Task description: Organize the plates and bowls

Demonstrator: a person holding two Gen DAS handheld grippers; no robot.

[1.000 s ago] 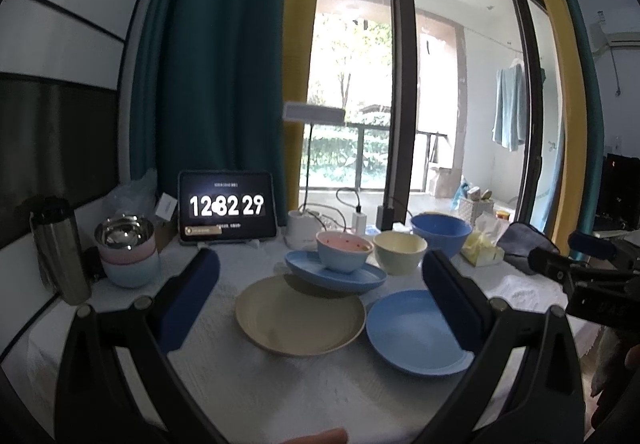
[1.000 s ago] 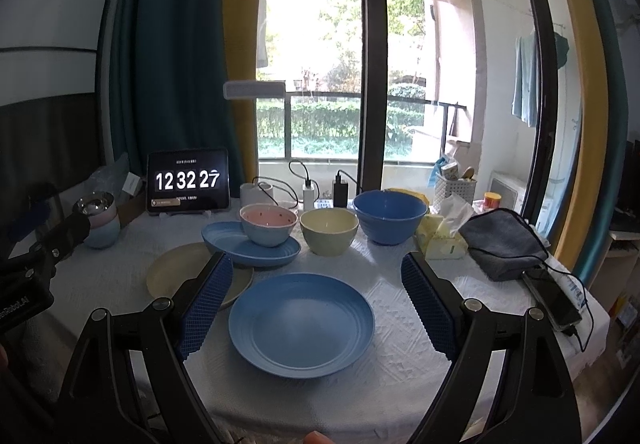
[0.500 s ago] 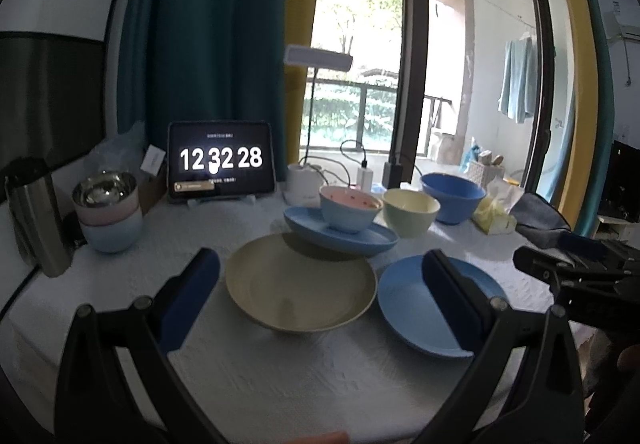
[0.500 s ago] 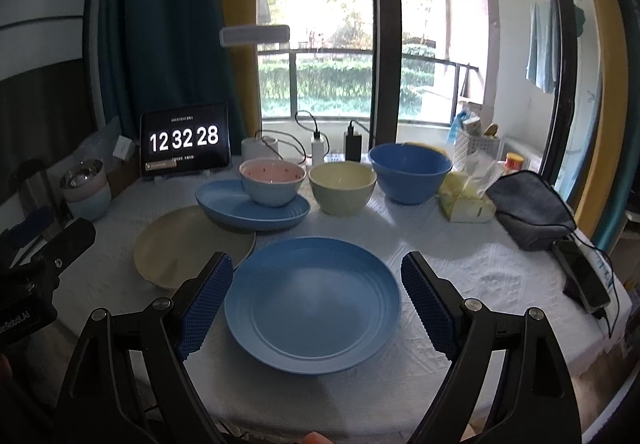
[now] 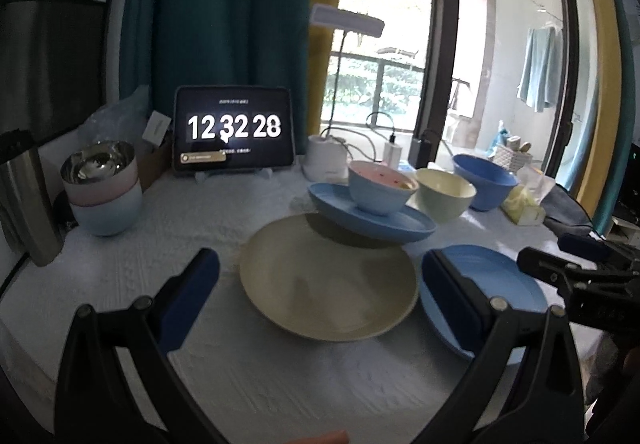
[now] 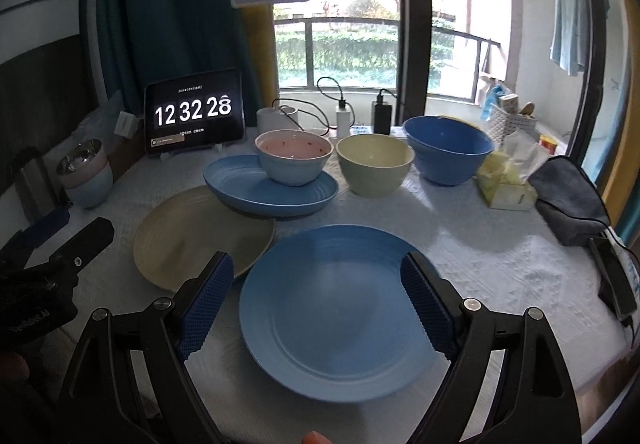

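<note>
My left gripper [image 5: 320, 284] hangs over the cream plate [image 5: 328, 278] with its blue-padded fingers [image 5: 192, 292] spread wide and nothing between them; the plate lies flat on the white tablecloth [image 5: 180, 228]. My right gripper [image 6: 318, 298] is spread just as wide above the big blue plate [image 6: 336, 312], which sits at the near edge of the table, just beside the cream plate — I cannot tell whether their rims touch. Behind those two, a smaller blue plate [image 6: 256, 190] rests with its near rim overlapping the cream plate's far edge, and it carries a pale blue bowl with a pink inside [image 6: 294, 158]. To the right of that stands a cream-green bowl [image 6: 374, 168], then a larger dark blue bowl [image 6: 448, 152] — all three in a rough row. Off to the left a steel bowl sits nested in a stack of pastel bowls [image 5: 104, 188] (beside a steel flask [image 5: 24, 196]), and the tablet clock [image 6: 195, 111] reads 12 32 28.
</note>
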